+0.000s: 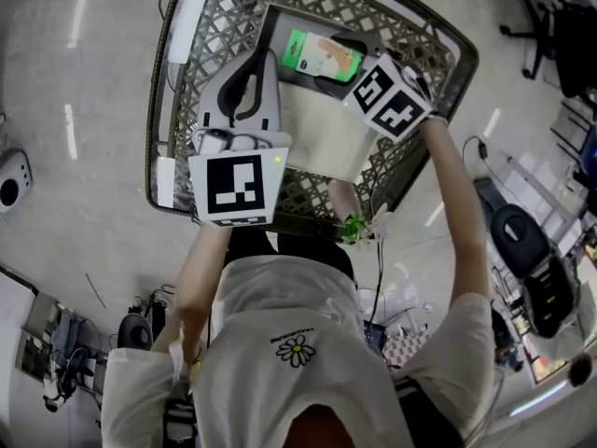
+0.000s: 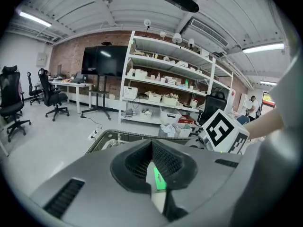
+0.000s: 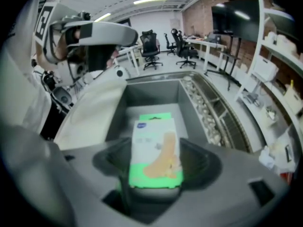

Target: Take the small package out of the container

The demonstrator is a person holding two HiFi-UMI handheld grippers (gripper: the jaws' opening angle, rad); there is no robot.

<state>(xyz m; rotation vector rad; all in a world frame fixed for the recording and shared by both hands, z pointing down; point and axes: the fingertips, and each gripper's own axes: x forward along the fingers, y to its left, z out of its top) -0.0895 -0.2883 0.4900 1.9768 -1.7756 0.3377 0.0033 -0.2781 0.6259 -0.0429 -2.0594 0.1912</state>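
Note:
A small green-and-white package [image 1: 322, 56] [image 3: 156, 150] lies flat in a grey open container [image 1: 270, 35] [image 3: 151, 96] that sits inside a lattice-walled cart [image 1: 420, 26]. My right gripper [image 1: 353, 54] [image 3: 156, 163] points steeply down over the package with its jaws spread wide. The package shows between them with a gap on each side, so the pads do not press it. My left gripper [image 1: 247, 68] [image 2: 152, 148] hovers over the cart's left part, jaws together at the tips and holding nothing. A sliver of the package [image 2: 158, 178] shows below them.
A white sheet or flap [image 1: 326, 138] covers the cart's near half beside the container. The cart's metal rim [image 1: 159, 110] rings everything. Shelves [image 2: 165, 84] and office chairs [image 2: 52, 98] stand around, and cables and a chair base [image 1: 522, 241] lie on the floor.

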